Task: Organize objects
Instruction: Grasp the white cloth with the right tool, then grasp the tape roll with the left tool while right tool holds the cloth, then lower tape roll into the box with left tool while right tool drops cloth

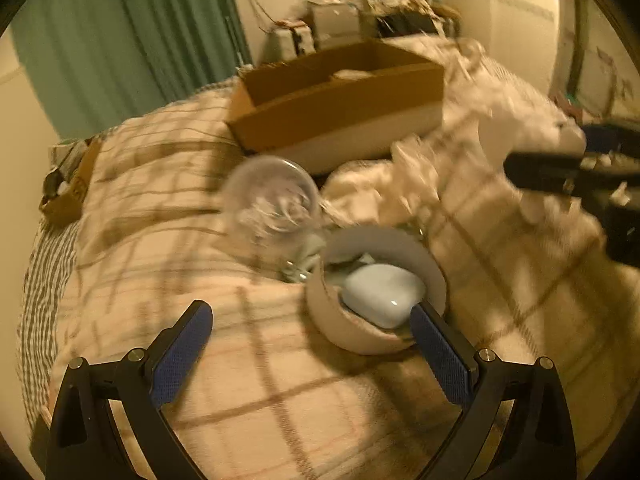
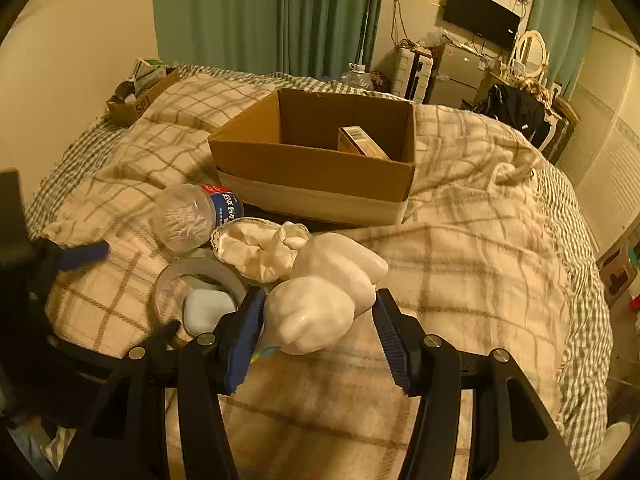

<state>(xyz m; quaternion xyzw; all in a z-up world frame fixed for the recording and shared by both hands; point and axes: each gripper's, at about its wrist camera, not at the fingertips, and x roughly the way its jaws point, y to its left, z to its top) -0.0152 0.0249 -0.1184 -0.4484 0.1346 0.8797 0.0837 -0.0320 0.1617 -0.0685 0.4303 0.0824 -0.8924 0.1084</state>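
Observation:
An open cardboard box (image 2: 312,168) sits on the checked bedspread, holding a small carton (image 2: 362,142); it also shows in the left wrist view (image 1: 340,108). In front lie a clear plastic bottle (image 2: 188,214), a tape roll (image 2: 200,276) with a white earbud case (image 2: 208,310) inside, a crumpled white cloth (image 2: 260,252) and a white tooth-shaped figure (image 2: 324,296). My right gripper (image 2: 320,332) is open with its fingers on either side of the figure. My left gripper (image 1: 312,348) is open over the bedspread, its right finger at the tape roll (image 1: 376,292).
A small box of clutter (image 2: 140,92) stands at the bed's far left corner. Green curtains (image 2: 260,12) hang behind. A fridge, suitcase and TV (image 2: 480,12) stand at the far right. The bed drops off at the right edge.

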